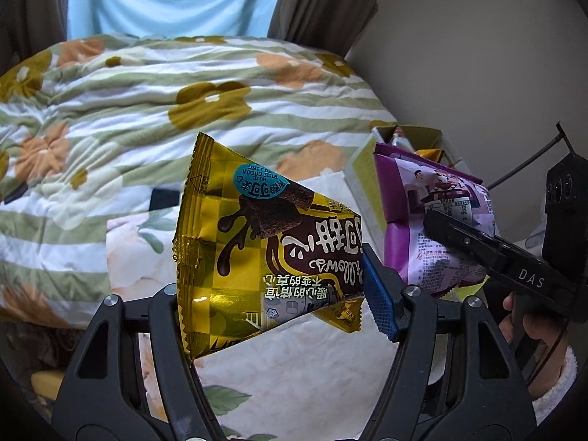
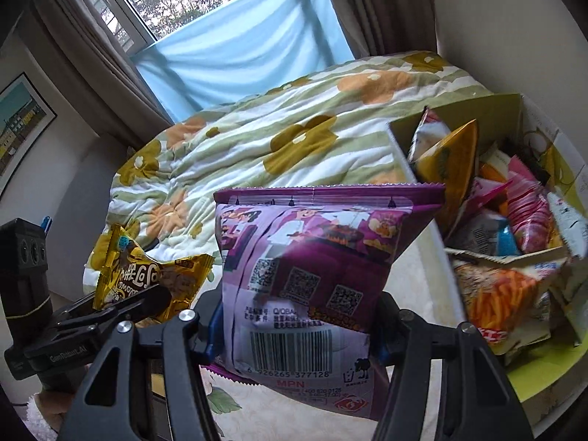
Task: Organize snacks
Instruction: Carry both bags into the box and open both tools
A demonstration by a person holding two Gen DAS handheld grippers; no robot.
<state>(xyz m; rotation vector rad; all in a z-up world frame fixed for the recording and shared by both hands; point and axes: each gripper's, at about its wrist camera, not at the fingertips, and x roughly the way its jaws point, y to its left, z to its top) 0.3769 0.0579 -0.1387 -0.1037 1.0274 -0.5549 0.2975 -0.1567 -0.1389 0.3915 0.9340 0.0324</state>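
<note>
You held the yellow snack bag (image 1: 264, 253) tight in your left gripper's (image 1: 279, 308) jaws and the purple snack bag (image 2: 312, 279) in your right gripper's (image 2: 294, 334) jaws, both up over the bed (image 2: 257, 139), near the snack box (image 2: 514, 191).

Both wrist views look steeply down, close over the floral quilt (image 1: 110, 110), each catching the other's gripper.

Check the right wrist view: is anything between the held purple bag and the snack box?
Nothing visible. The purple bag is clamped in the right gripper, and only bare bed lies between it and the open, already crowded box at right.
</note>
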